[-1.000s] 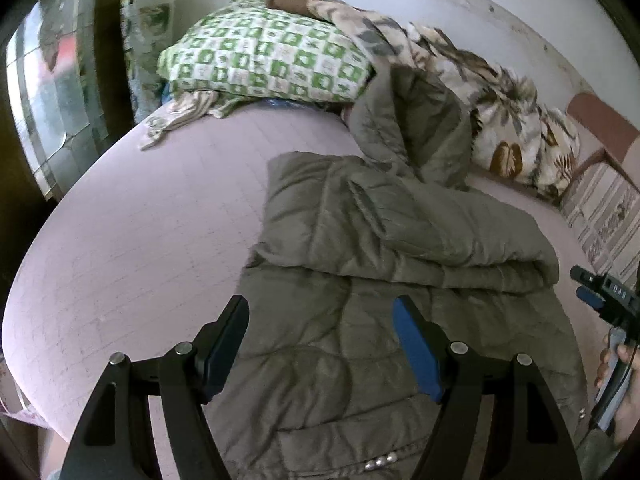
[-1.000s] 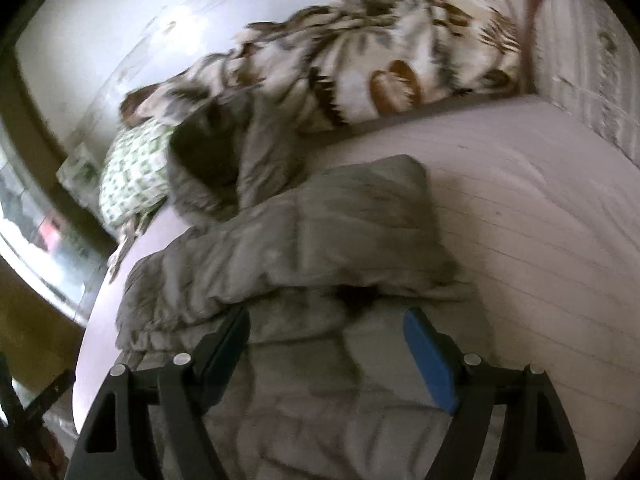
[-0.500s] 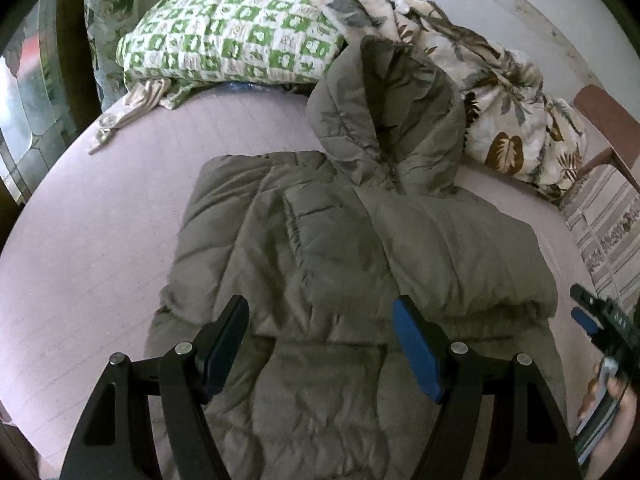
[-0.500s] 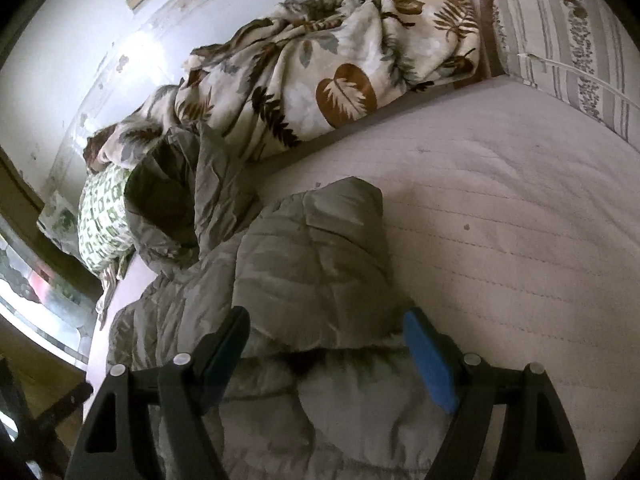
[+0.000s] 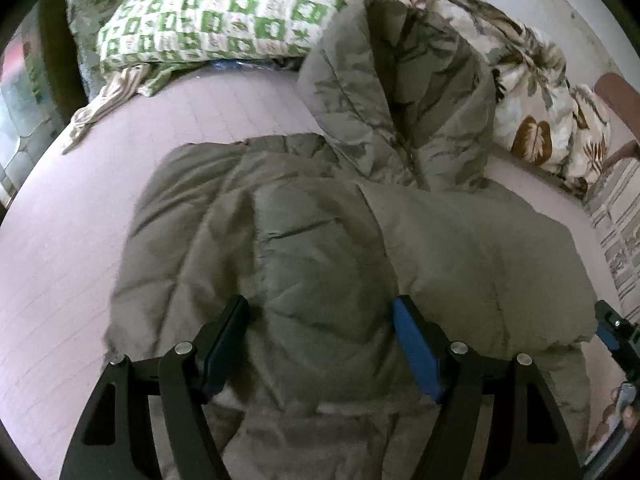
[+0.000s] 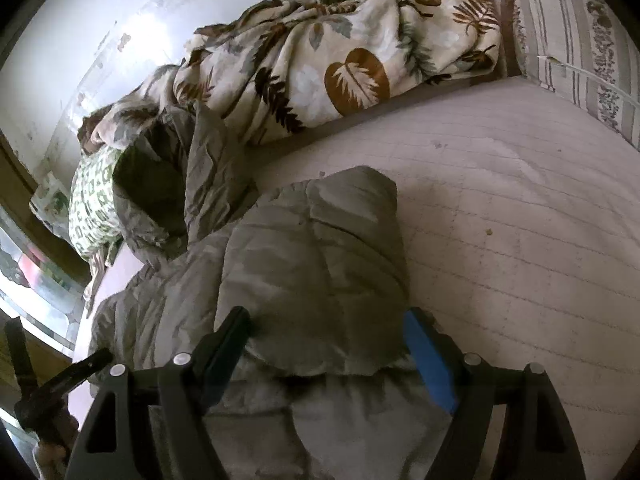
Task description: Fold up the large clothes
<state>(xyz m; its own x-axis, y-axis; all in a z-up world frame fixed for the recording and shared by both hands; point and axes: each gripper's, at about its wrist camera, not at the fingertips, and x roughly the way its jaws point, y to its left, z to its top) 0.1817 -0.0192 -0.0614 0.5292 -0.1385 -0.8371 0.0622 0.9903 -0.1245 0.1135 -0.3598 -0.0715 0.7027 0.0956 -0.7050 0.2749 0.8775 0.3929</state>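
Jacket (image 5: pixel 332 240) lies spread on the bed (image 5: pixel 80 220), just ahead of both grippers. My left gripper (image 5: pixel 320 320) is closing over a puffy fold; right gripper (image 6: pixel 328 328) straddles the sleeve, jaws wide, gripping nothing. I should pinch low and catch both layers.

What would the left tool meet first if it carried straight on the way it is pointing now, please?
Most likely the grey padded jacket: the left tool, its jaws closing, points down at the folded sleeve panel, with nothing visible between. Depth is uncertain.
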